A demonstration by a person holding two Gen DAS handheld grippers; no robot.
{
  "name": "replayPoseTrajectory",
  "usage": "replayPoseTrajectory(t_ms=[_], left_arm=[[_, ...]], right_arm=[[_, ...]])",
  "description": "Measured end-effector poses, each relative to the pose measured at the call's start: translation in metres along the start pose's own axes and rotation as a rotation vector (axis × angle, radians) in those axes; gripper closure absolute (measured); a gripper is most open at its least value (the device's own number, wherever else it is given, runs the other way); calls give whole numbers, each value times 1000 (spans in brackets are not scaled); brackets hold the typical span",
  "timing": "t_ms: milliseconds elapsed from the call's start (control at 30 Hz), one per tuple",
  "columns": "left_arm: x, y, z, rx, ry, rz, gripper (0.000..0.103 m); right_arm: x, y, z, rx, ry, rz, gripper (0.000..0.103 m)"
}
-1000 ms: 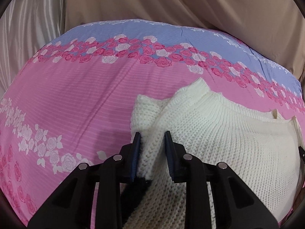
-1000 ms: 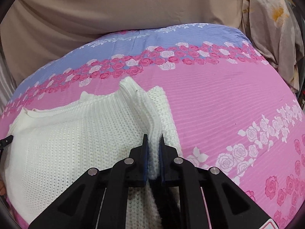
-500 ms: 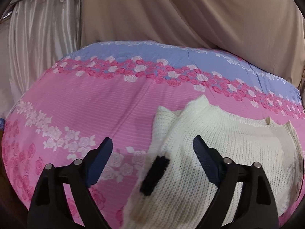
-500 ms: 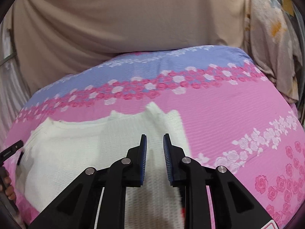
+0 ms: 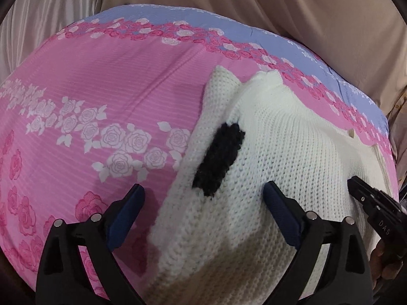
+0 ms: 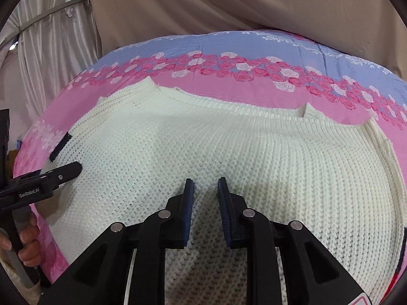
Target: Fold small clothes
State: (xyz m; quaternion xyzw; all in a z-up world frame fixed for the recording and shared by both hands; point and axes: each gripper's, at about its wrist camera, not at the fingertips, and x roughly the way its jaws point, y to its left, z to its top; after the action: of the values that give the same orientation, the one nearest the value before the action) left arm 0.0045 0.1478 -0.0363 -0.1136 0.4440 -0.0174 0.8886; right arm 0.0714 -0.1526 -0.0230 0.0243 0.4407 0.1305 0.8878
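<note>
A cream knitted sweater (image 6: 229, 139) lies flat on the pink flowered bedsheet (image 6: 254, 86), both sleeves folded in over the body. In the left wrist view the sweater (image 5: 279, 157) shows a folded sleeve with a black cuff patch (image 5: 217, 160). My left gripper (image 5: 203, 203) is open wide and empty, jaws either side of the sleeve's lower part, above it. It also shows in the right wrist view (image 6: 63, 172). My right gripper (image 6: 205, 190) is partly open and empty, over the middle of the sweater; one of its fingers (image 5: 361, 193) shows in the left wrist view.
The bedsheet (image 5: 101, 89) has a blue band (image 6: 229, 43) at the far edge. Beige drapes (image 6: 229, 2) hang behind the bed, with a pale curtain (image 6: 56, 38) at the left. A flowered cloth (image 5: 399, 106) hangs at the right.
Both grippers let go of the folded sleeves and opened. The left gripper drew back; the right gripper moved left to over the sweater's middle.
</note>
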Motion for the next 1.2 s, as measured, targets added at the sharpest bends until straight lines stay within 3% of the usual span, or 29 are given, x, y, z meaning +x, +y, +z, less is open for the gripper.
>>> replayPoseTrajectory(t_ms=[100,200,233,333,467,633,800,933,1033,1100,1200], left_arm=[[1,-8,4,18,14,-37,25],[-3,-19,10,32,21,-59,50],[-7,-23,12,41,14,-59,68],[-24,-41,19,71,-15,-108,77],[-61,-89,21,193,-95,-163,78],[-83,-174,11,367,-125,-286,81],[-63,-262,-16,514,-55,-380,83],[-24,-315,-54,595,29,-354,84],[-19,-329,-71,637,-2,-313,78],[-26,-328,-69,628,31,-368,61],[-52,-306,-56,587,9,-437,60]], right_arm=[[0,-4,-5,-12,-27,12,82],[-2,-4,-8,-6,-52,14,82],[-3,-5,-10,4,-58,17,82],[-12,-12,-13,68,-72,58,77],[-35,-32,-27,160,-101,106,66],[-77,-71,-60,232,-148,7,65],[-118,-117,-96,360,-173,-44,63],[-144,-142,-116,425,-189,-89,63],[-158,-156,-125,464,-203,-89,62],[-163,-164,-124,474,-216,-64,62],[-171,-166,-110,455,-243,-40,54]])
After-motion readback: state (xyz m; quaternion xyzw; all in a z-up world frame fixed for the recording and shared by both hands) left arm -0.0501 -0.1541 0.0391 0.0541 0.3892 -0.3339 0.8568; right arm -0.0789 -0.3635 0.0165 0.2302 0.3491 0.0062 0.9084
